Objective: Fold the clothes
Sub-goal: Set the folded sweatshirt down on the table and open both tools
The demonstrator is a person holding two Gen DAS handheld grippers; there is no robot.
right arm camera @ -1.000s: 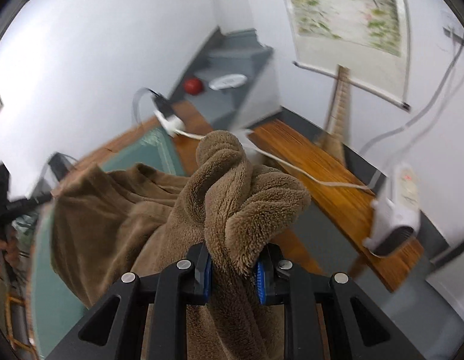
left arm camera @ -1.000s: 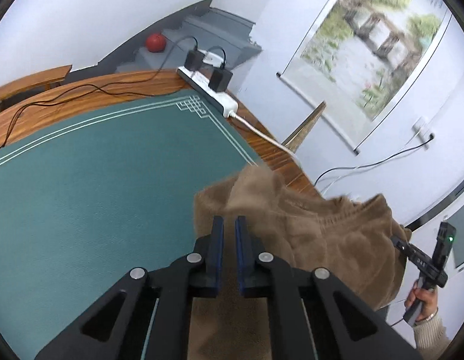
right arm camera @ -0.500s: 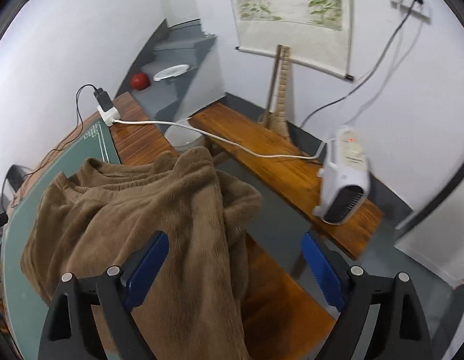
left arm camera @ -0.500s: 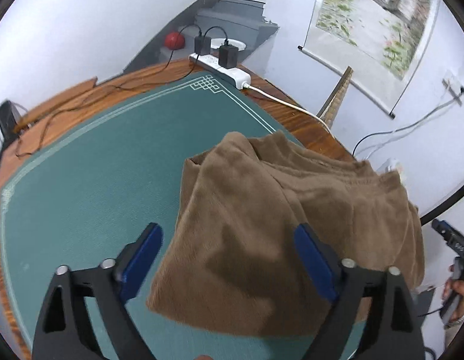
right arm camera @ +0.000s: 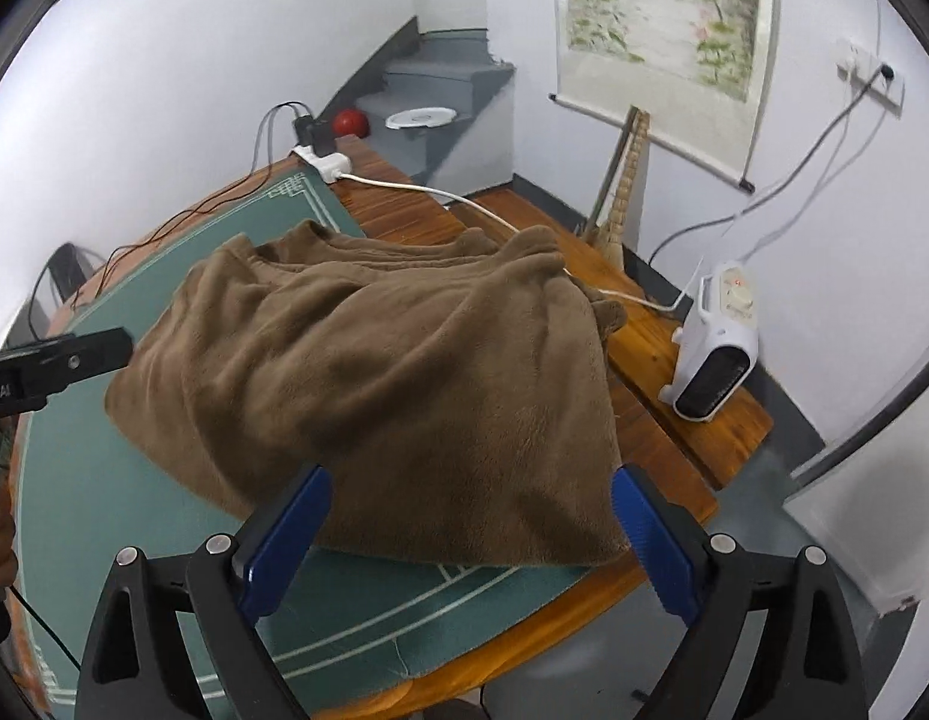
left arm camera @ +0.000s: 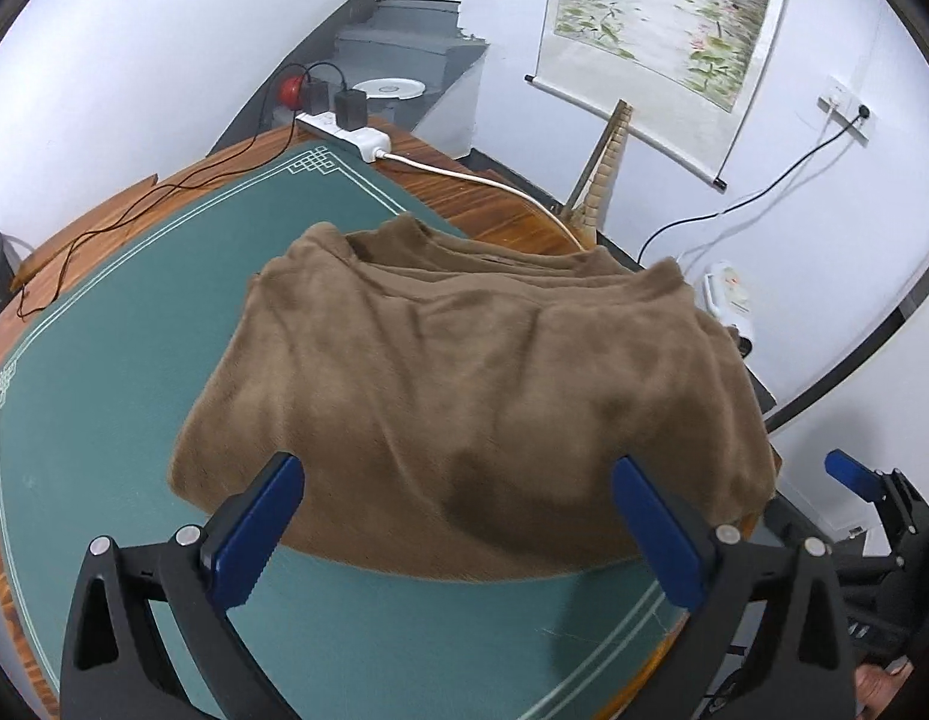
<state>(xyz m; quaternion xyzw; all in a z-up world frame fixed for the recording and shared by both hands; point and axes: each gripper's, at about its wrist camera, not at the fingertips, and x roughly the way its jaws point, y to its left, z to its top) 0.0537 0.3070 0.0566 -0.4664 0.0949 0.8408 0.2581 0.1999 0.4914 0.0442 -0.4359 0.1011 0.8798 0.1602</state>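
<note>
On the near edge of the green mat: both grippers hover, nothing held.
Left gripper (left arm camera: 458, 531): jaws spread wide, empty.
Right gripper (right arm camera: 470, 540): jaws spread wide, empty.
Brown fleece garment (left arm camera: 464, 372): lies doubled on the green mat (left arm camera: 104, 360), layered edges at the far side, right part reaching over the wooden table (right arm camera: 662, 468) edge.
Step judged: between folds, or folding done; cannot be settled.
Next move: if another fold is wanted, an edge must be pinched by both.
Far side: power strip (left arm camera: 344, 131) with cables.

Two close wrist views over the table edge, both sharing the brown garment (left arm camera: 464, 372), mat (right arm camera: 92, 492).
</note>
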